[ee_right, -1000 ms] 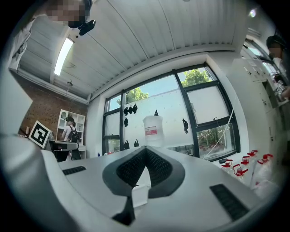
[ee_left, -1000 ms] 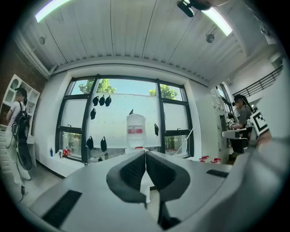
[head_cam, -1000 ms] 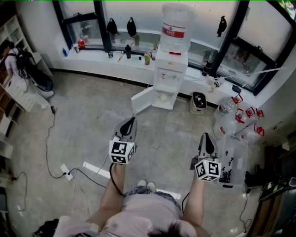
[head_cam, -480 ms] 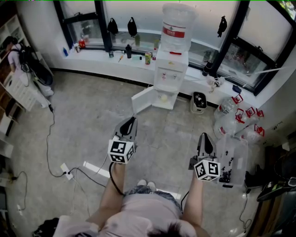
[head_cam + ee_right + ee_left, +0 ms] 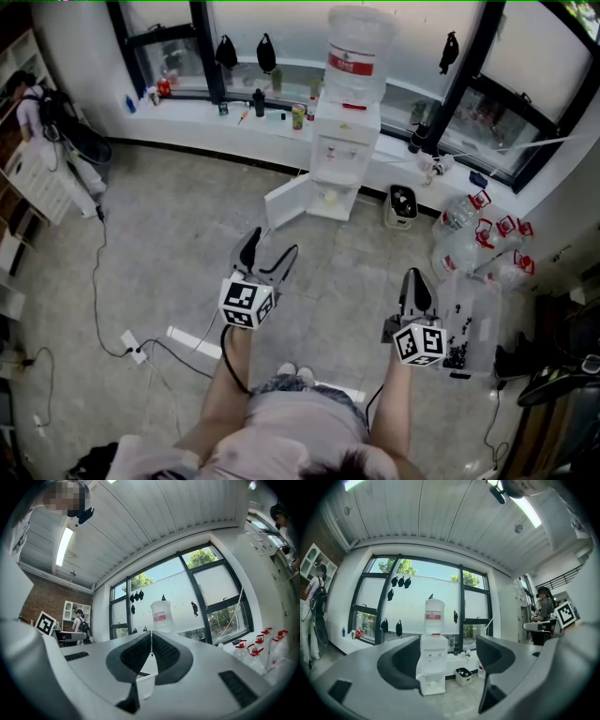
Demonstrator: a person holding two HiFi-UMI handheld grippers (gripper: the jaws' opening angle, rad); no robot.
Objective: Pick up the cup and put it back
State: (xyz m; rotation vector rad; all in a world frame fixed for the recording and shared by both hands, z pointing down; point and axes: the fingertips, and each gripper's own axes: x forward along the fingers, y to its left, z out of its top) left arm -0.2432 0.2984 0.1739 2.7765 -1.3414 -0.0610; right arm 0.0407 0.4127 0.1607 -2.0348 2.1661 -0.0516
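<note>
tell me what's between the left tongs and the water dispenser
Only bare floor, seen in the head view, between left tongs and water dispenser.

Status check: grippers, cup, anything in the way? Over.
Left gripper empty, jaws just opened. Right gripper shut, empty. Cup not held, can't make it out; water dispenser ahead, cabinet door open. No obstruction seen.

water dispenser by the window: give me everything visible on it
White floor-standing water dispenser, upright against the window ledge. A clear inverted bottle with a red label sits on top. The lower cabinet door is swung open toward the picture's left; a small pale object sits inside, possibly the cup, too small to tell. A small bin stands beside it.
</note>
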